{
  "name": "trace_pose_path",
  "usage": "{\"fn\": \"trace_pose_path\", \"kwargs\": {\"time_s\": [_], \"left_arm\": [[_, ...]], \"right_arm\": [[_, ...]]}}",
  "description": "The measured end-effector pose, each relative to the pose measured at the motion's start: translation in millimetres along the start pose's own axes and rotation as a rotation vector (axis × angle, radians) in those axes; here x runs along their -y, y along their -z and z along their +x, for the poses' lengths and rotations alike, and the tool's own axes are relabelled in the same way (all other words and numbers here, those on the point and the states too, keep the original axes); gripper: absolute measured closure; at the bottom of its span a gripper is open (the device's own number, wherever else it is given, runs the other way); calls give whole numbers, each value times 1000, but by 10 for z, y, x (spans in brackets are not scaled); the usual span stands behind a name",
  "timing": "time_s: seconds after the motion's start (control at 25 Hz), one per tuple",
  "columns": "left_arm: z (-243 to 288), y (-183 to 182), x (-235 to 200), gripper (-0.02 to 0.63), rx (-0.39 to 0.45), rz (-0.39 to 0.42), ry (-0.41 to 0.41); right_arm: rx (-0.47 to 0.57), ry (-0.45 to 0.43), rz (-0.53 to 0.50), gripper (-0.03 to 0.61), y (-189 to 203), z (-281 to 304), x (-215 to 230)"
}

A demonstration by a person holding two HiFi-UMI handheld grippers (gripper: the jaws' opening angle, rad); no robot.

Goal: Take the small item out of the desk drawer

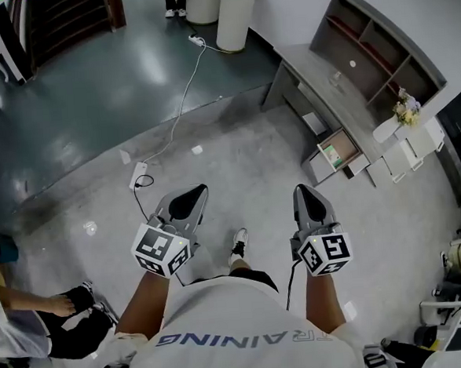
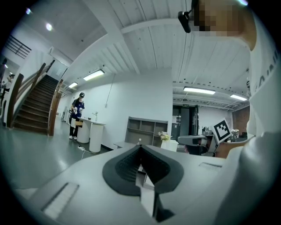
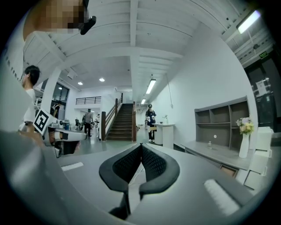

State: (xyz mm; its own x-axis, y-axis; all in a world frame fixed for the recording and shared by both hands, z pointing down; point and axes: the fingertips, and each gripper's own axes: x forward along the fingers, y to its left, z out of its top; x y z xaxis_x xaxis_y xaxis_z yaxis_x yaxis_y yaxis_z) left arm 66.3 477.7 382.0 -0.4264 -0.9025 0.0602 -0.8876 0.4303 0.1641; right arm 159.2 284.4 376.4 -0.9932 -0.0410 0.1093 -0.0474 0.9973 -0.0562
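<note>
The grey desk [image 1: 317,71] with its shelf unit [image 1: 378,43] stands at the far right of the room, well ahead of me. An open drawer [image 1: 337,150] juts out below the desk's near end, and something small with a green patch lies in it. My left gripper [image 1: 202,190] and my right gripper [image 1: 301,189] hang side by side over the floor in front of my body, far short of the desk. Both have their black pads together with nothing between them. The left gripper [image 2: 141,145] points toward the desk [image 2: 127,144]. From the right gripper [image 3: 141,144] the desk [image 3: 210,154] lies off to the right.
A power strip [image 1: 139,176] and its white cable [image 1: 182,104] lie on the floor ahead left. White boxes [image 1: 406,155] and a vase of flowers [image 1: 405,110] stand beside the desk. A white round counter [image 1: 238,13] stands farther back. A seated person's leg [image 1: 42,306] is at lower left.
</note>
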Motion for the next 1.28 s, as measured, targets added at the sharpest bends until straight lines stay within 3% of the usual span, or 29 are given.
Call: {"fn": "trace_pose_path", "kwargs": {"time_s": [0.36, 0.84, 1.28], "left_arm": [[1207, -315, -317, 615, 25, 27, 1], [2738, -369, -633, 615, -12, 8, -16], [4026, -449, -461, 615, -68, 26, 113]], "right_arm": [[8, -17, 4, 560, -202, 884, 848], [-14, -27, 31, 560, -274, 1869, 2047], [-21, 126, 87, 560, -268, 2012, 3156]]}}
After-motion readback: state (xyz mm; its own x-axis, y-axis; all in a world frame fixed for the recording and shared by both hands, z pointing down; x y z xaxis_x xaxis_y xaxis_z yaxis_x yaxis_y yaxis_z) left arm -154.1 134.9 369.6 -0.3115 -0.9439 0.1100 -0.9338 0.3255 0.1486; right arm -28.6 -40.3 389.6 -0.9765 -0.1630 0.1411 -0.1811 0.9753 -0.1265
